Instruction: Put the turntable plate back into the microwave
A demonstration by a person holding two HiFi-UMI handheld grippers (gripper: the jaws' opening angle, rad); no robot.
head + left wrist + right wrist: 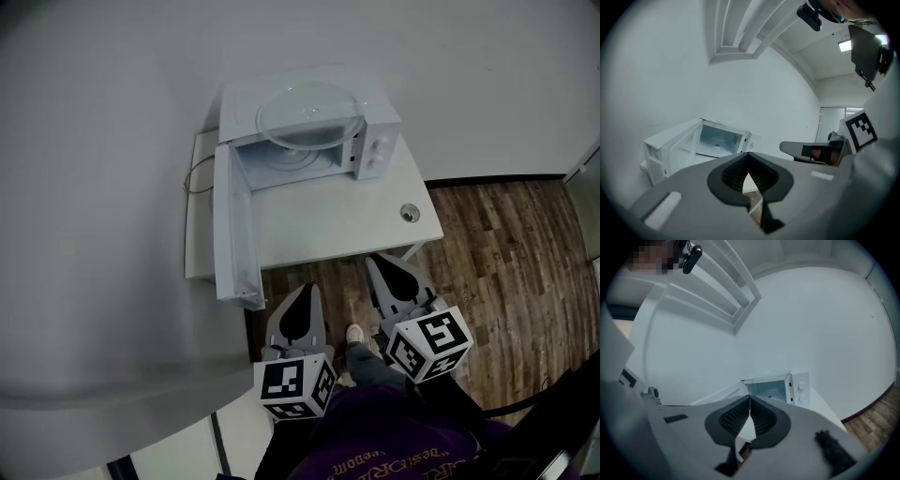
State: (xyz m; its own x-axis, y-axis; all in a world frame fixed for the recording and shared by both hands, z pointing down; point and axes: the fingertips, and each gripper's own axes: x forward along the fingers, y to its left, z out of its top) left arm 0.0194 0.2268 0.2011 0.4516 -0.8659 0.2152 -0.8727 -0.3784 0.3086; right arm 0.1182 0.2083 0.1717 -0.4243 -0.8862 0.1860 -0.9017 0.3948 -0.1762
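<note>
The clear glass turntable plate (309,112) lies on top of the white microwave (375,141), which stands at the back of a white table (328,220). The microwave door (234,225) hangs wide open to the left, so the cavity (292,161) shows. My left gripper (306,291) and right gripper (377,261) hover over the floor just short of the table's near edge, both shut and empty. The open microwave (717,140) appears ahead of the shut left gripper (749,154) in the left gripper view, and the microwave (776,390) lies beyond the shut right gripper (749,398).
A small round fitting (409,213) sits in the table near its right edge. A thin cable (192,173) loops off the table's left side. White walls close in behind and to the left; wood floor (506,253) lies to the right. A shoe (355,333) shows below.
</note>
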